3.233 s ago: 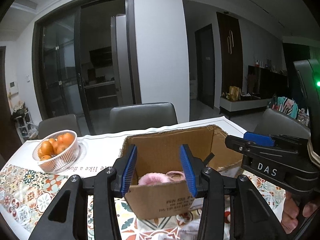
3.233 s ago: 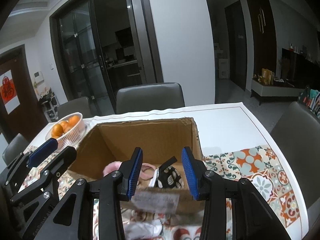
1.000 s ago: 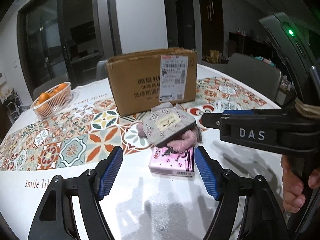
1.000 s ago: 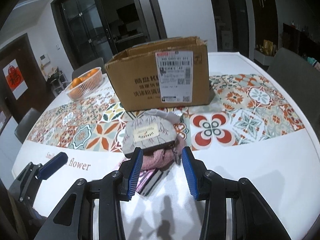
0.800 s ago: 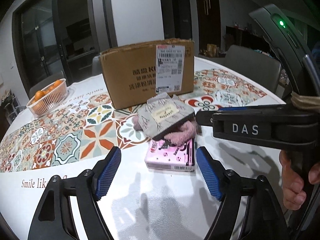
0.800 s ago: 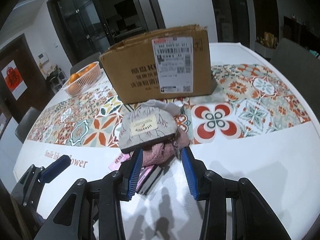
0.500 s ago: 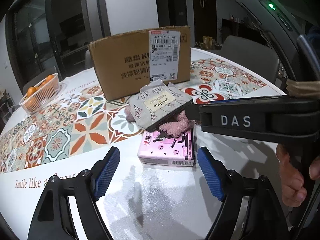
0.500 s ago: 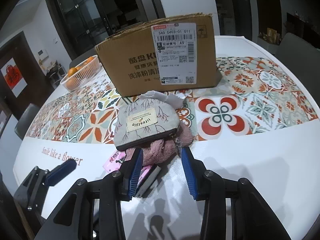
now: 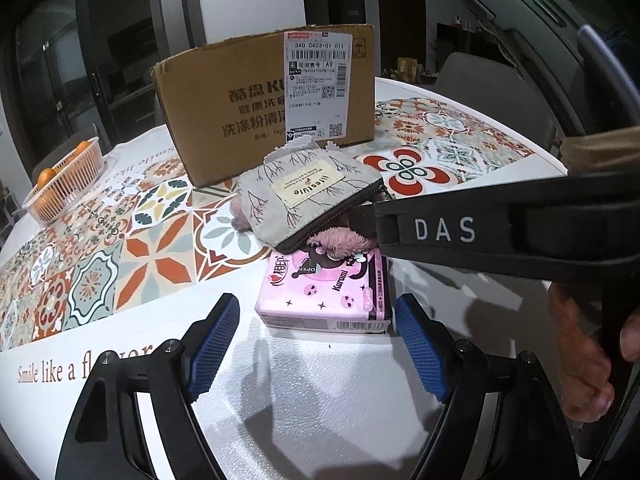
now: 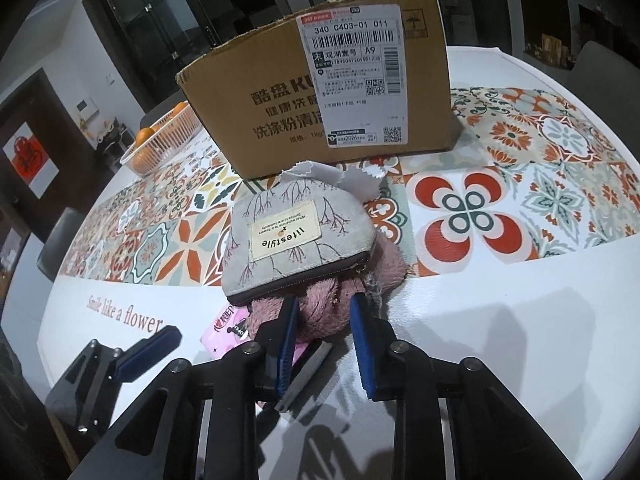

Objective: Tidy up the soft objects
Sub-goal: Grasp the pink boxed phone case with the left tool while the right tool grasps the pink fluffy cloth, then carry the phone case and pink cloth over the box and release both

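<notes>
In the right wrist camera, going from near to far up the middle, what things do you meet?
right gripper → fuzzy pink item → grey lifestyle pouch → cardboard box

Grey zip pouch (image 10: pixel 298 246), labelled "lifestyle", lies tilted atop pink plush item (image 10: pixel 332 304), which sits between the right gripper (image 10: pixel 322 336) pads; pink tissue pack (image 9: pixel 326 294) underneath.

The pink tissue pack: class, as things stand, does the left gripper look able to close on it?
Probably yes. The left gripper is open, with the pink tissue pack's near end just ahead of its fingers. But the fluffy pink item and grey pouch overlie its far end, where the right gripper is working.
</notes>
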The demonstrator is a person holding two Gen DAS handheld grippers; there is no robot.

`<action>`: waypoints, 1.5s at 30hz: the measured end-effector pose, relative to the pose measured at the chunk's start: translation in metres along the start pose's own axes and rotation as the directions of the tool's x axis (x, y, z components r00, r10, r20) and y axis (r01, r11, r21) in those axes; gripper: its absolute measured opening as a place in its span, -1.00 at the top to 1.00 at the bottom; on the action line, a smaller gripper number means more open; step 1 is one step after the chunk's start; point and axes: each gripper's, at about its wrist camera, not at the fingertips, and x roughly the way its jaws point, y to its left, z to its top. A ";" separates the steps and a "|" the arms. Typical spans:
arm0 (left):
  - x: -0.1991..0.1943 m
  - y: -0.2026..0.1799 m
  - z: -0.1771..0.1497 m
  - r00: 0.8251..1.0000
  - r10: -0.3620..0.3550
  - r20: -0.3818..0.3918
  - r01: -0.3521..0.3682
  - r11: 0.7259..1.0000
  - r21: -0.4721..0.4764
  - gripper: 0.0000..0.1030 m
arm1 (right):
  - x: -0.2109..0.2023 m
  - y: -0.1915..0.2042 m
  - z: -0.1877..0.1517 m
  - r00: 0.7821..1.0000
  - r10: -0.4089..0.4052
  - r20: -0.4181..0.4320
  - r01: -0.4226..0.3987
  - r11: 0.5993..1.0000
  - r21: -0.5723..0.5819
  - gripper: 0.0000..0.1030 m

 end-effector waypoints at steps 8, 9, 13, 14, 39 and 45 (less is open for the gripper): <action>0.007 0.002 0.003 1.000 -0.009 -0.006 0.009 1.000 -0.013 -0.55 | 0.009 -0.001 0.002 1.000 0.012 -0.026 -0.012 1.000 -0.003 0.73; 0.007 0.003 0.003 1.000 -0.011 -0.006 0.011 1.000 -0.013 -0.55 | 0.009 0.000 0.002 1.000 0.010 -0.026 -0.010 1.000 -0.006 0.77; 0.008 0.002 0.002 1.000 -0.025 -0.002 0.025 1.000 -0.017 -0.42 | 0.007 -0.002 0.002 1.000 0.006 -0.019 -0.007 1.000 -0.011 0.81; 0.008 0.002 0.002 1.000 -0.028 -0.003 0.027 0.999 -0.021 -0.40 | 0.006 -0.002 0.001 1.000 0.007 -0.018 -0.007 1.000 -0.011 0.81; -0.070 0.016 0.020 0.984 0.096 0.151 -0.075 0.988 -0.135 -0.37 | -0.067 0.014 0.006 0.990 0.051 0.131 -0.049 0.999 -0.018 0.81; -0.089 0.018 0.027 0.973 0.117 0.197 -0.086 0.984 -0.158 -0.37 | -0.086 0.018 0.010 0.982 0.056 0.178 -0.054 0.998 -0.019 0.83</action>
